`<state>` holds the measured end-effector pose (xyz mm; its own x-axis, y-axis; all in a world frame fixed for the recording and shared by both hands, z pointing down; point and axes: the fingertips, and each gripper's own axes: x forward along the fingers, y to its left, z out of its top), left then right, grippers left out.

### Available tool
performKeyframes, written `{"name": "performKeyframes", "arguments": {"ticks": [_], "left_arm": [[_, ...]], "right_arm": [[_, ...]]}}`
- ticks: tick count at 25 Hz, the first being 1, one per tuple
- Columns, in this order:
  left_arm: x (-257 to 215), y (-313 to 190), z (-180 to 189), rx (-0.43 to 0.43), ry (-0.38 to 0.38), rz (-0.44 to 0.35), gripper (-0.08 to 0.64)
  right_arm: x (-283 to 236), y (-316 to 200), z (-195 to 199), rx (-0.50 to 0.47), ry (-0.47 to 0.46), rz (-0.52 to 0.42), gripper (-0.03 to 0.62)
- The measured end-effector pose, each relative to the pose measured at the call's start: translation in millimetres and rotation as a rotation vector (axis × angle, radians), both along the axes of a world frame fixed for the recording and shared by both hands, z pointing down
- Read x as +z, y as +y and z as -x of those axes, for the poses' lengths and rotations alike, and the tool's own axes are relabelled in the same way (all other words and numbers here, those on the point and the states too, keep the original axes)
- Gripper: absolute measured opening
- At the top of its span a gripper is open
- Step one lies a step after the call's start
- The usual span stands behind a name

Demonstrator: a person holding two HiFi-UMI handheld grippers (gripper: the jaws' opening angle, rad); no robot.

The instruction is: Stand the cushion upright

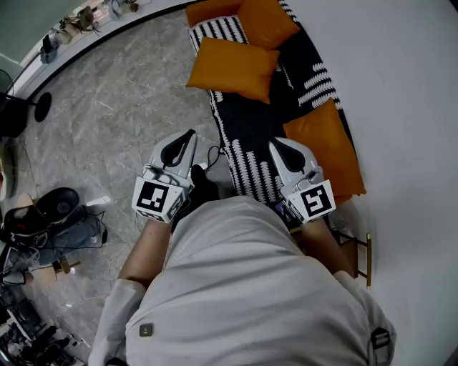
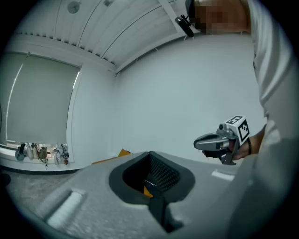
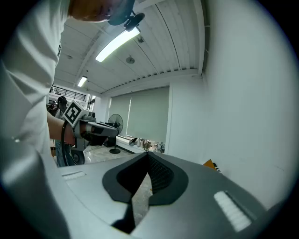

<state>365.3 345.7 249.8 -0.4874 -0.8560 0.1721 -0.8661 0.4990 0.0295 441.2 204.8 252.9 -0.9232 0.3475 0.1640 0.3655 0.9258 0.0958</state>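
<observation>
Several orange cushions lie on a black-and-white patterned couch (image 1: 250, 129) along the white wall. One cushion (image 1: 232, 68) is in the middle of the seat and another (image 1: 325, 146) sits by the wall, close to my right gripper. A third cushion (image 1: 266, 21) is at the far end. My left gripper (image 1: 189, 134) hovers over the floor at the couch's near left edge, jaws shut and empty. My right gripper (image 1: 275, 145) hangs over the couch's near end, also shut and empty. Each gripper view shows the other gripper beside it, the right gripper (image 2: 217, 142) and the left gripper (image 3: 98, 130).
Shoes, bags and cables (image 1: 50, 214) clutter the stone floor at the left. A fan base (image 1: 39, 107) and a ledge with small items (image 1: 79, 18) lie further back. A cable (image 1: 212, 154) trails by the couch. A small wooden frame (image 1: 358, 250) stands at my right.
</observation>
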Motion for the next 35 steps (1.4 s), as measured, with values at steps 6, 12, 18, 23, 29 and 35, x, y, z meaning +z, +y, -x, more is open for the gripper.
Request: {"name": "performKeyframes", "arguments": {"ticks": [6, 12, 18, 23, 29, 35], "left_arm": [[0.3, 21.0, 34.5, 0.003, 0.007, -0.013, 0.005], [4.7, 48.1, 87.2, 0.023, 0.024, -0.021, 0.005], [4.0, 72.0, 146.8, 0.067, 0.019, -0.012, 0.005], [6.8, 85.8, 182.2, 0.083, 0.036, -0.018, 0.005], [15.4, 71.7, 209.6, 0.102, 0.061, -0.020, 0.005], [14.9, 33.9, 249.0, 0.086, 0.056, -0.013, 0.005]], "right_arm": [[-2.1, 21.4, 33.3, 0.001, -0.008, -0.001, 0.011], [0.1, 41.0, 87.7, 0.050, 0.013, -0.013, 0.011], [-2.7, 54.8, 147.7, 0.121, 0.020, -0.009, 0.011], [-4.8, 63.1, 179.6, 0.155, 0.028, -0.016, 0.011], [2.6, 54.9, 201.4, 0.167, 0.054, -0.015, 0.011], [10.0, 16.7, 237.7, 0.149, 0.053, -0.002, 0.011]]}}
